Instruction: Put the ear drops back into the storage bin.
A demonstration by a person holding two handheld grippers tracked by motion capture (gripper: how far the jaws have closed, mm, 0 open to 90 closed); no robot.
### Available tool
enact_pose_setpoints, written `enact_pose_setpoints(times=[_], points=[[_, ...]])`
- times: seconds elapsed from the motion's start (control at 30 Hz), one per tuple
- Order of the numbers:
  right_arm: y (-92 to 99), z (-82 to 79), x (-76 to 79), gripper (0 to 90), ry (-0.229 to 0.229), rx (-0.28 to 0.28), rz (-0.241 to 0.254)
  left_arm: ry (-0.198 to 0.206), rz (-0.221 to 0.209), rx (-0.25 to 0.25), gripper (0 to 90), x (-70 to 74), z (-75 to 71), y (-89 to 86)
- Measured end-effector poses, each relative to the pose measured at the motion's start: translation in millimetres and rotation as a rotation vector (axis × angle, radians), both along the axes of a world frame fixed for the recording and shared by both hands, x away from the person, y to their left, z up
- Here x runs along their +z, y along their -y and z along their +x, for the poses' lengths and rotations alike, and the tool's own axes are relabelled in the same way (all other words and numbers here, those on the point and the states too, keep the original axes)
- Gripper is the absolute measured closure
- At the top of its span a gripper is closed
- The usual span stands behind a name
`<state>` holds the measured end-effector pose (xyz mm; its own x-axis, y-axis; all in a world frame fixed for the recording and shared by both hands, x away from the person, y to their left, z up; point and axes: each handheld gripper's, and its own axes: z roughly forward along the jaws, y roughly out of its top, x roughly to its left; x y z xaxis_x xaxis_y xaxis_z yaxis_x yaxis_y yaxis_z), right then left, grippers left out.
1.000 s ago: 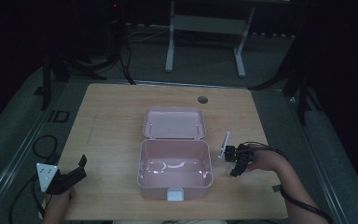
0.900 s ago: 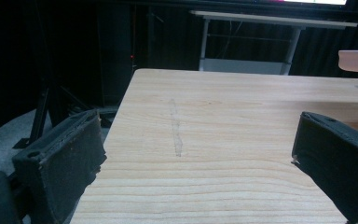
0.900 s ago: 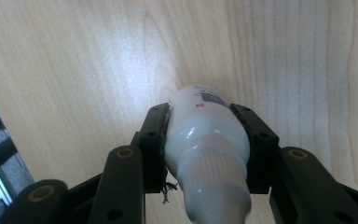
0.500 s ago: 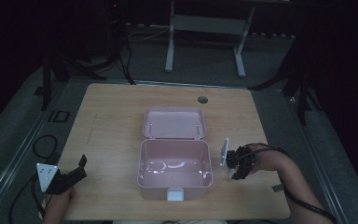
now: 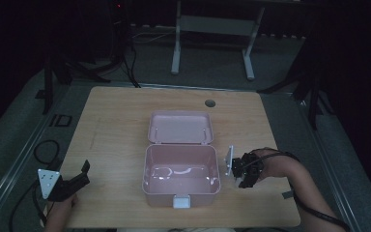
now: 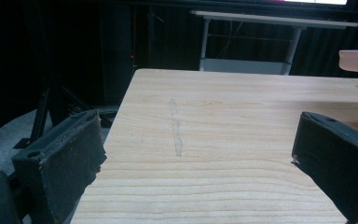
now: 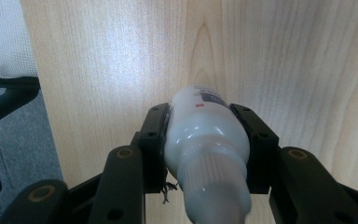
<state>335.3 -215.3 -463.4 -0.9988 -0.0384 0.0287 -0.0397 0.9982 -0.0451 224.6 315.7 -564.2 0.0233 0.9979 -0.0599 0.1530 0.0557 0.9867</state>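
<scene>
Right gripper (image 7: 205, 140): clamped on a white bottle (image 7: 205, 135) — one black jaw pressed to each flank, the ribbed cap end toward the camera.
Bottle, what is hidden: its cap runs off the bottom edge of the right gripper view; the dark label at its far end is too small to read. In the high view the bottle cannot be made out inside the dark bulk of the gripper (image 5: 245, 170).
Where the bottle is: above bare wood just to the right of the pink box (image 5: 181, 175), near the table's front right part; whether it touches the wood I cannot tell.
Left gripper (image 6: 200, 154): jaws wide apart, nothing between them — only bare table (image 6: 223, 140) with a faint grey streak.
Left gripper, cut off: both jaws run off the frame's lower corners; a pink edge at the right border is too cropped to name.
Box: open, lid (image 5: 180, 127) laid back flat behind it, inside bare but for glare, white latch at the front wall.
Surface: pale wooden tabletop with a round hole (image 5: 210, 103) near the far edge.
Room: dark; grey floor, cables, a white frame stand (image 5: 212, 24) beyond the table.
Hands: right forearm (image 5: 294, 169) comes in from the lower right, wrist bent toward the box; left hand (image 5: 60, 210) holds its gripper (image 5: 70, 181) low at the front left corner, jaws aimed up the table.
</scene>
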Motion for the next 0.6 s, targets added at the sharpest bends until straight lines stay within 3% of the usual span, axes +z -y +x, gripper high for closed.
enact_pose_setpoints(times=[0.6], points=[[-10.6,-6.1,46.7,59.5,0.020,0.002,0.023,0.000,-0.002,0.002,2.4,0.0,0.1,0.0]])
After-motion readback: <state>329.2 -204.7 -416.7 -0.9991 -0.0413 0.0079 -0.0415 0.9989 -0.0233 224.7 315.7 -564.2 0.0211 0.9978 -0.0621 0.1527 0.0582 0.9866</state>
